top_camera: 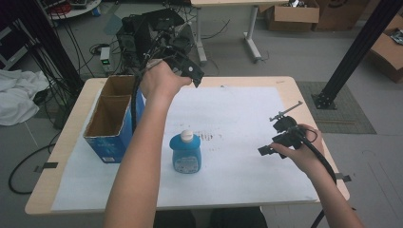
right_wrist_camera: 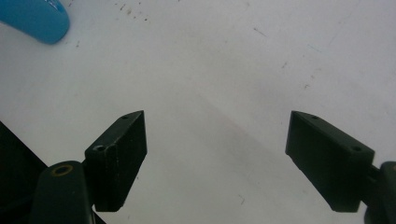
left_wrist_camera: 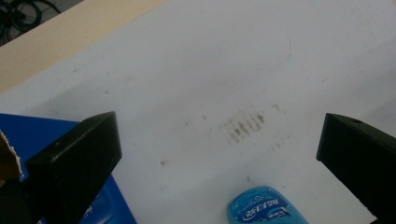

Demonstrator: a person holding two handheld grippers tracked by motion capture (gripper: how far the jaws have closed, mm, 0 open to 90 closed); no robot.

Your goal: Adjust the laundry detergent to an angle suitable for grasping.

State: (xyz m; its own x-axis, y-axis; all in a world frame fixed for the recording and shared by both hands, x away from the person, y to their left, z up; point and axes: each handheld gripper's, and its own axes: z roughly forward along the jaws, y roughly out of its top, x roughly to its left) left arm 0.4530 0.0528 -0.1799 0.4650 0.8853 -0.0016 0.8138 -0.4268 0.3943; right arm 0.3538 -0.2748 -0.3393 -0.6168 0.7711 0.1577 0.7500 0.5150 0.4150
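My left gripper [top_camera: 183,64] hangs raised, jaws wide, the blue bottle [top_camera: 186,153] below them; my right gripper [top_camera: 280,137] sits low, jaws wide and empty.

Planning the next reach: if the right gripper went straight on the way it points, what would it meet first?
Probably just the white paper on the table; the right gripper is open and empty, the blue bottle off to one side.
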